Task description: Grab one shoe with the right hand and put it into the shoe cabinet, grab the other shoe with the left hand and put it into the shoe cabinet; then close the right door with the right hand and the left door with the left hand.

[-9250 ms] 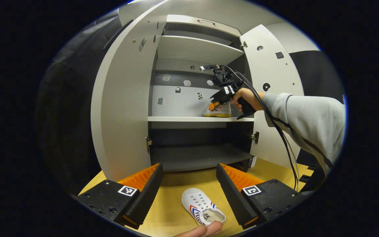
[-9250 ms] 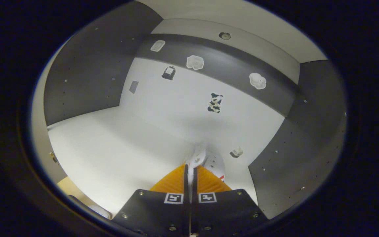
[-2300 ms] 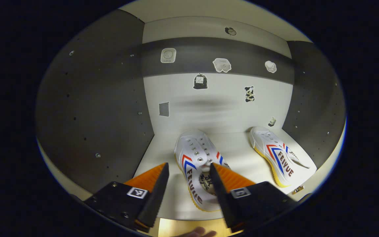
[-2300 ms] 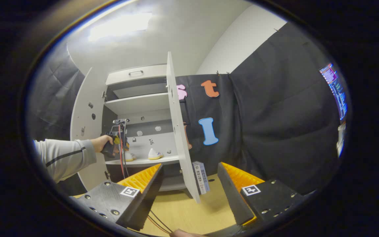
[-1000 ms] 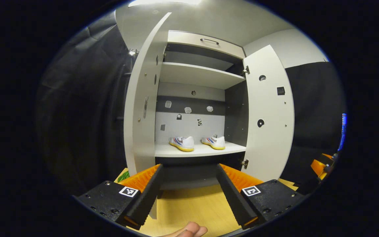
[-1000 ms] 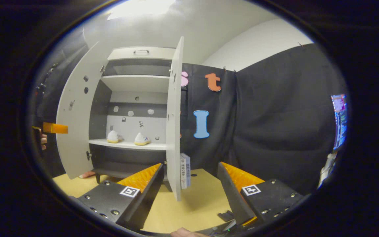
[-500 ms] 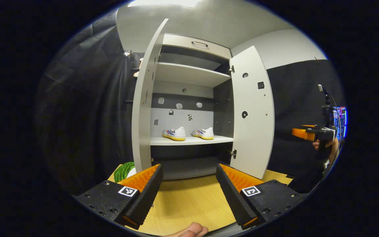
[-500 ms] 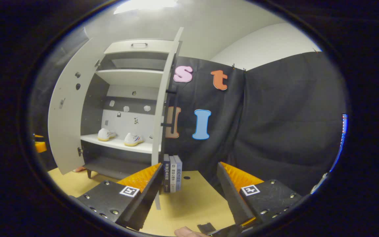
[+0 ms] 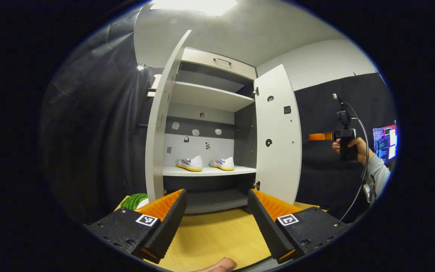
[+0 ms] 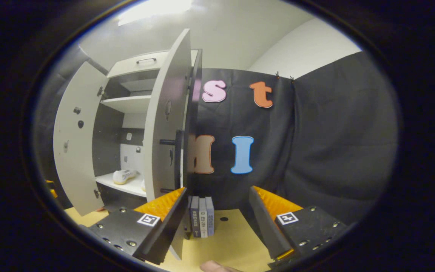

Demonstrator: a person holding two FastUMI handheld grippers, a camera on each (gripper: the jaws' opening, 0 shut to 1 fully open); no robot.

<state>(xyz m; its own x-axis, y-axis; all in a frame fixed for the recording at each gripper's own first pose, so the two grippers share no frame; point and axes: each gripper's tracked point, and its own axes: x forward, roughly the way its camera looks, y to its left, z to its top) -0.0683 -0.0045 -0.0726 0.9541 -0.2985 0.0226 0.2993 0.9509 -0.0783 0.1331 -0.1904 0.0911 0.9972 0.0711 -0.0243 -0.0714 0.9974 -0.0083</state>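
Left gripper (image 9: pixel 215 223) spread and empty, facing the shoe cabinet (image 9: pixel 217 68). Both sneakers (image 9: pixel 190 163) (image 9: pixel 222 163) on the middle shelf (image 9: pixel 208 171), doors ajar. Right gripper (image 10: pixel 217 223) likewise spread, beside the right door (image 10: pixel 164 128), whose outer face and handle (image 10: pixel 172 142) lie just left. Far sneaker hidden behind that door.
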